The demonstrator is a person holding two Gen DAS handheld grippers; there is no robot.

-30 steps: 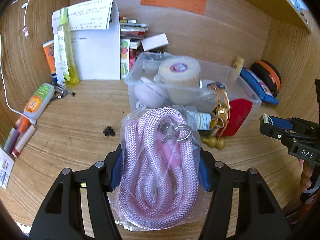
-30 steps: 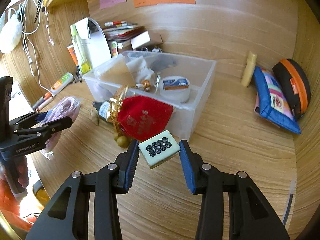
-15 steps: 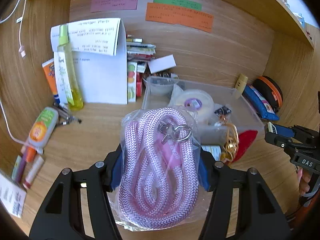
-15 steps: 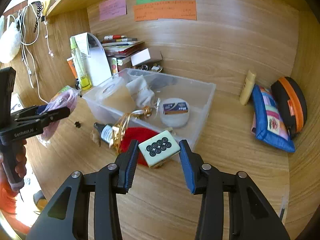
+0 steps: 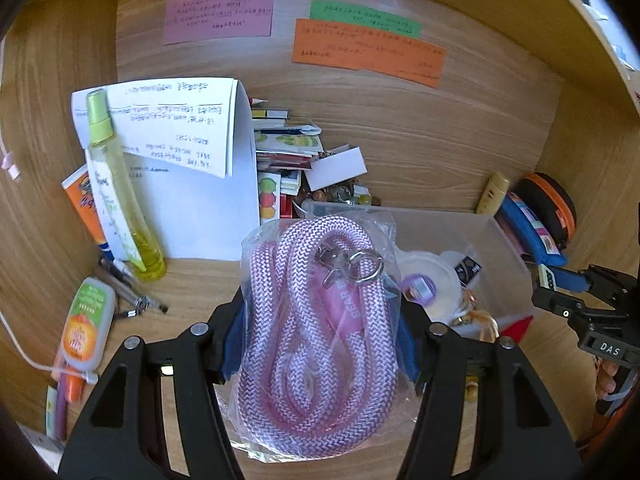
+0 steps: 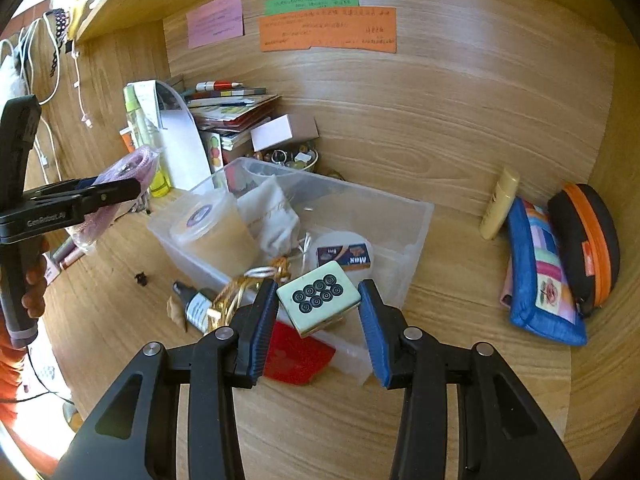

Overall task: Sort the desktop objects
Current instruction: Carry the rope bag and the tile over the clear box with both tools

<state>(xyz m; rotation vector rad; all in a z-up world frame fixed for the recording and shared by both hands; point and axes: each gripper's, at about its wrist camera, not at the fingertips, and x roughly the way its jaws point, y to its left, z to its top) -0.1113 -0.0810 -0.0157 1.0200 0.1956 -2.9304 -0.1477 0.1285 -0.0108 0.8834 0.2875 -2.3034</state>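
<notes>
Left claw (image 5: 320,344) clamped on a clear bag of pink-and-white rope (image 5: 316,340), blue pads pressed into both sides of the plastic, metal clasp (image 5: 348,268) lying on top of the coils. Compared with a second ago, carried higher and farther in over the table (image 5: 200,280): then low in front of the clear plastic bin (image 5: 500,240), now level with its near left corner, with more of the back wall and its pink, green and orange notes (image 5: 368,50) in view. Grip on the bag unchanged. Right claw (image 6: 318,312) closed partway on a pale green mahjong tile (image 6: 318,300) with eight dark circles, tile sitting slightly skewed between the pads, held over the bin's near wall (image 6: 352,356). Also lifted since the earlier frame, so that more of the bin's inside shows: tape roll (image 6: 216,232), white cloth pouch (image 6: 272,216), round tin (image 6: 344,252). Red pouch (image 6: 298,356), gold cord (image 6: 240,292) and small bottle (image 6: 196,308) lying on the table just outside the bin, below the tile. Blue patterned pouch (image 6: 540,276) and orange-trimmed case (image 6: 584,236) well apart at the right wall.
</notes>
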